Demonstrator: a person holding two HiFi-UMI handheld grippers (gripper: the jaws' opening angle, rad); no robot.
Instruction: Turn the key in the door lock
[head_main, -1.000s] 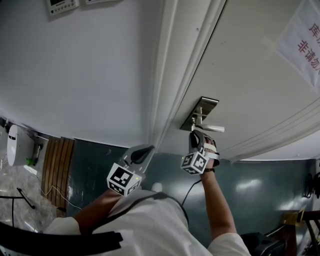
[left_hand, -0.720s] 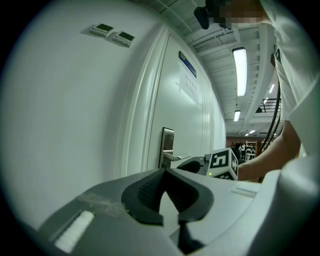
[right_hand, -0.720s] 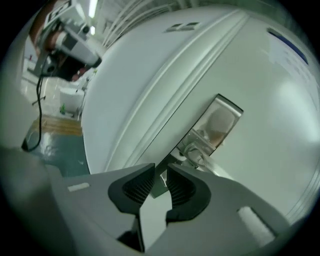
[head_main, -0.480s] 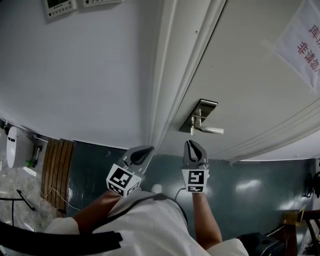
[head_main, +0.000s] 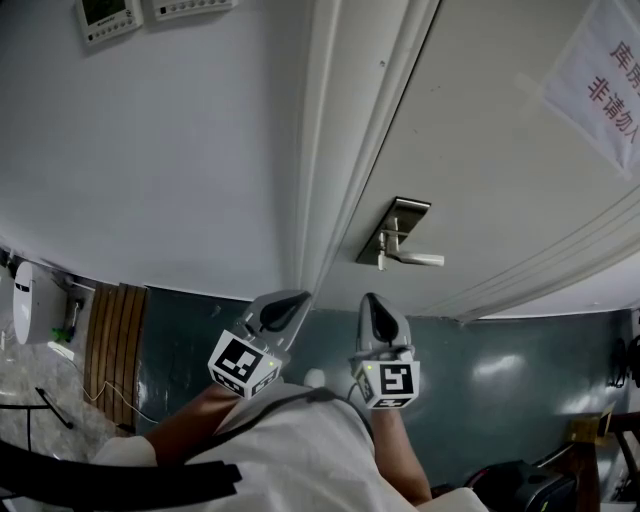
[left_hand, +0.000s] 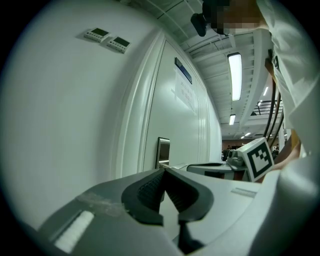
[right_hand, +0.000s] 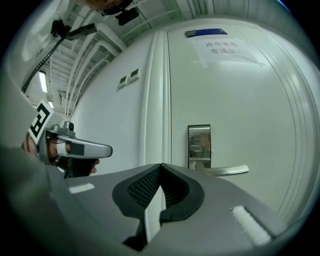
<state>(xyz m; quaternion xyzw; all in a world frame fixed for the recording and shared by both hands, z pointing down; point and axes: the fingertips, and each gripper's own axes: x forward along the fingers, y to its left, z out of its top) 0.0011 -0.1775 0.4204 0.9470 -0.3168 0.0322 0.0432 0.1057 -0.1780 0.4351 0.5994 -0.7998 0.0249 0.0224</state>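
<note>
Both the left tool and the just-closed right tool are being held shut, empty, short of the lock plate. Approach or retreat is being left unsettled.

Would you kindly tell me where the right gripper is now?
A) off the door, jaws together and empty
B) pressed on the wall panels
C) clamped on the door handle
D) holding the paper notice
A: the right gripper hangs short of the handle with a clear gap to the door, and its jaws, which have just closed, meet with nothing between them.
</note>
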